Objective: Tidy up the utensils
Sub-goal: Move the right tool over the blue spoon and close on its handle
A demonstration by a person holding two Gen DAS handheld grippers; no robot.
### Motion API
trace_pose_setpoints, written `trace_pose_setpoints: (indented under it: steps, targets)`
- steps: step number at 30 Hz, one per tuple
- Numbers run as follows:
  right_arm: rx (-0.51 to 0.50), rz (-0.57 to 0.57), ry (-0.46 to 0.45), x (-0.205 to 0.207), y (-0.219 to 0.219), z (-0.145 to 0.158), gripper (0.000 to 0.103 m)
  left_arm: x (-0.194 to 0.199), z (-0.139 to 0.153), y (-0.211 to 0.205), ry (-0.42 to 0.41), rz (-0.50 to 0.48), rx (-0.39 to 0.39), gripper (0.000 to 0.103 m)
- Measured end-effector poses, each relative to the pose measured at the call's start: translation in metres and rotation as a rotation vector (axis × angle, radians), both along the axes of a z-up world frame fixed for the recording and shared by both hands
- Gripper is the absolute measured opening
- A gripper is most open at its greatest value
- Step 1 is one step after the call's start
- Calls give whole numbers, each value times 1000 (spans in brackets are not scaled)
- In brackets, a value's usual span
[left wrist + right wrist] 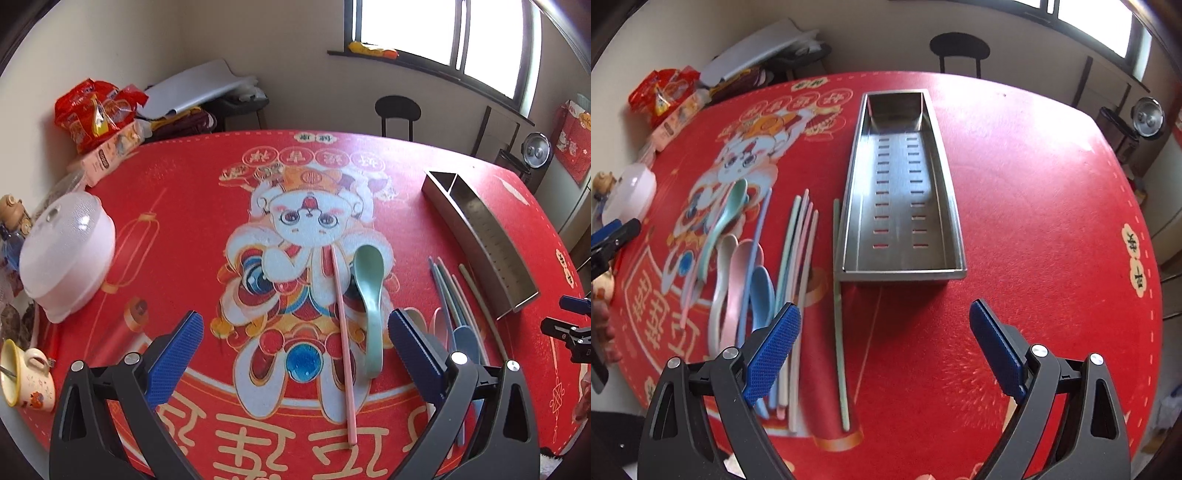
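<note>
A steel utensil tray [955, 225] [511, 291] with a slotted floor and a small far compartment lies empty on the red table mat. Left of it lie several pastel chopsticks [801, 236] [448, 291], a lone green chopstick [839, 332], and pink, white and blue spoons [737, 280]. A green spoon [369, 291] [726, 218] and a pink chopstick [343, 339] lie between my left gripper's fingers. My left gripper [295, 347] is open above them. My right gripper [884, 343] is open over bare mat in front of the tray.
A white lidded bowl [66, 254], a mug [26, 376] and red snack bags [96, 110] stand along the table's left edge. A black chair [397, 110] stands behind the table. The mat right of the tray is bare.
</note>
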State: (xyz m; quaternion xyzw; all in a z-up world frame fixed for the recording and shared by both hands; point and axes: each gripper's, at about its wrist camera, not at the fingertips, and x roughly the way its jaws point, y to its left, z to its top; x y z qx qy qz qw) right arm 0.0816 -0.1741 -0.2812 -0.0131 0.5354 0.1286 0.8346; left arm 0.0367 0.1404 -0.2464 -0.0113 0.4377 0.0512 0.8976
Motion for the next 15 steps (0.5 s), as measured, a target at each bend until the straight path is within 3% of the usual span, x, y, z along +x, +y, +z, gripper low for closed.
trace_pose_setpoints:
  steps: [6, 9, 15]
  targets:
    - [-5, 18, 74, 5, 0, -37, 90, 6, -45, 0, 89, -12, 0, 98]
    - [22, 29, 90, 4, 2, -39, 89, 7, -59, 2, 120, -20, -18, 98]
    - [76, 75, 99, 0, 13, -30, 89, 5, -60, 7, 133, -21, -134, 96]
